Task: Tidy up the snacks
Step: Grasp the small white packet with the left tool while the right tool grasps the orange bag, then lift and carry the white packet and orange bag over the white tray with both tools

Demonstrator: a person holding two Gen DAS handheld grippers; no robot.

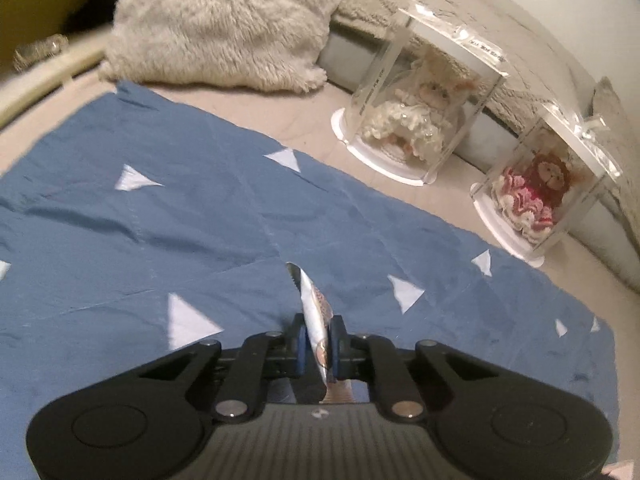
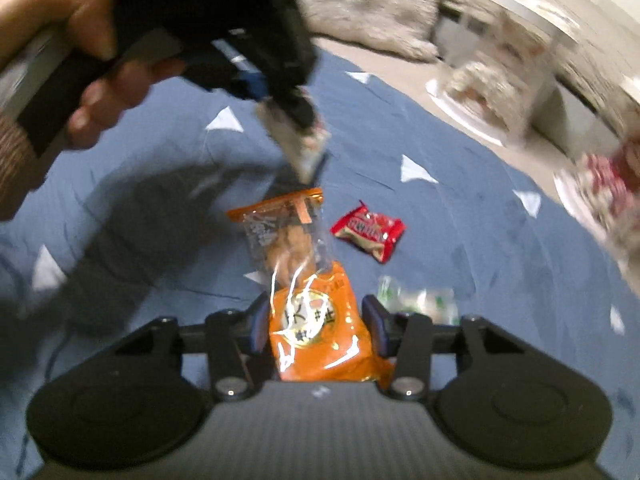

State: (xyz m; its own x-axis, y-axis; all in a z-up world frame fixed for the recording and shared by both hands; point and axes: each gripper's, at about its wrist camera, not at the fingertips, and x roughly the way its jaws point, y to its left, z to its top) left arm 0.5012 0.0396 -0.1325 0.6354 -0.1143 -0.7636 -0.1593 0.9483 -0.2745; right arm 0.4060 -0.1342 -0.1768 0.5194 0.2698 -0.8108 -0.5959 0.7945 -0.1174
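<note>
A blue cloth with white triangles [image 1: 160,208] covers most of the bed and carries all the snacks. At its far edge lies a shaggy grey cushion [image 1: 224,20], and to the far right stand two clear display boxes: one with a doll in white [image 1: 420,120], and nearer, one with a doll in red and pink [image 1: 536,196]; both sit off the cloth on the pale mattress.

The left gripper [image 1: 318,344] has its jaws clamped on a thin white snack packet [image 1: 314,320], which stands on edge between the blue pads and pokes forward above the cloth. From the right wrist view that same gripper hangs at the upper left, held by a hand [image 2: 92,60], with the packet dangling below it, blurred.

The right gripper [image 2: 320,324] has its jaws on either side of an orange snack bag [image 2: 320,332]; the pads look to be touching its sides, so it appears gripped. The bag's clear upper end reaches away from the camera over the cloth.

To the right of that clear end, lying alone on the cloth, is a small red snack packet [image 2: 368,232]. Near the right pad sits a green-and-white wrapper [image 2: 420,300], partly hidden by the gripper and too blurred to read.
</note>
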